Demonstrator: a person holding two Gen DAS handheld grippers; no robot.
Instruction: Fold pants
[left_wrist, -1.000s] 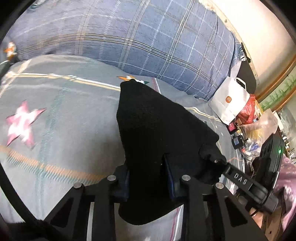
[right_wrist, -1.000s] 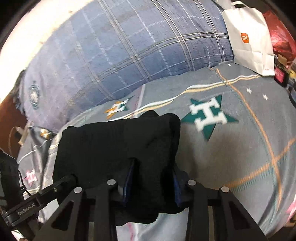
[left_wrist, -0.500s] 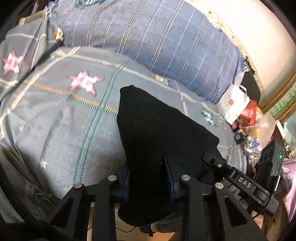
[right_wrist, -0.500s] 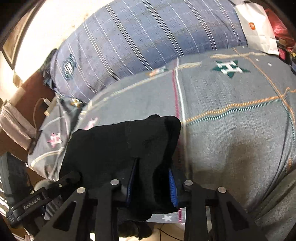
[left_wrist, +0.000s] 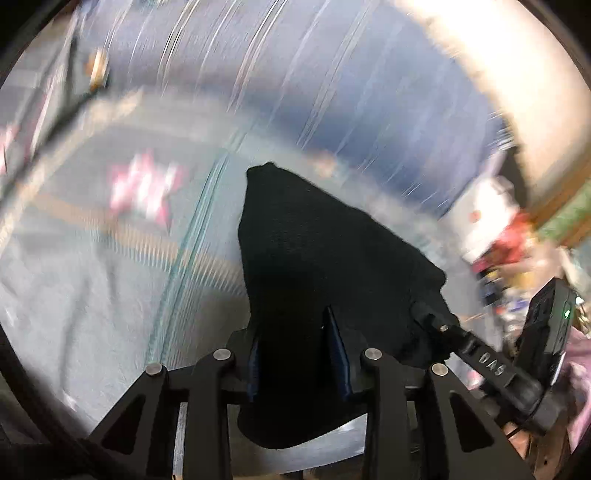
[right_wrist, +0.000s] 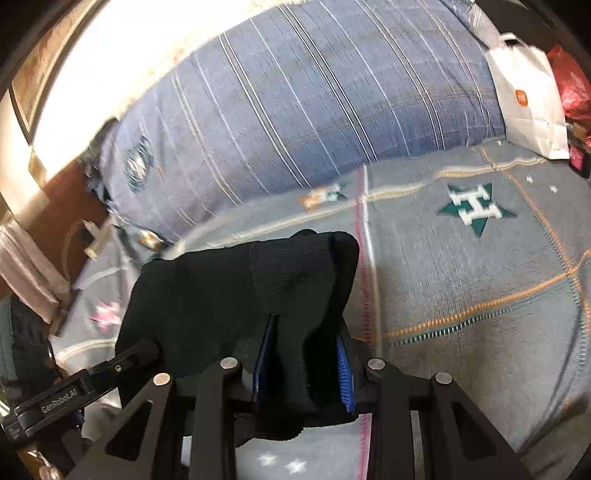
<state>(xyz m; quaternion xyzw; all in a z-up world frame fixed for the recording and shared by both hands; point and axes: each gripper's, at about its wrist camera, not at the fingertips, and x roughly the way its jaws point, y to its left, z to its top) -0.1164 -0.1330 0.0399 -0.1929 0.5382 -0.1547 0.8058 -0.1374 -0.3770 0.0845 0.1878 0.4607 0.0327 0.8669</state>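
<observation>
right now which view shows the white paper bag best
The right wrist view: the white paper bag is sharp at top right, handle and orange logo clear. In the left wrist view the same bag is a motion-blurred white patch at the right.

It was a bedroom in a home. A grey bedspread (right_wrist: 461, 280) with star patches covered the bed, a blue striped pillow (right_wrist: 314, 110) lay along its far edge, and a white shopping bag (right_wrist: 528, 99) stood beside that pillow.
</observation>
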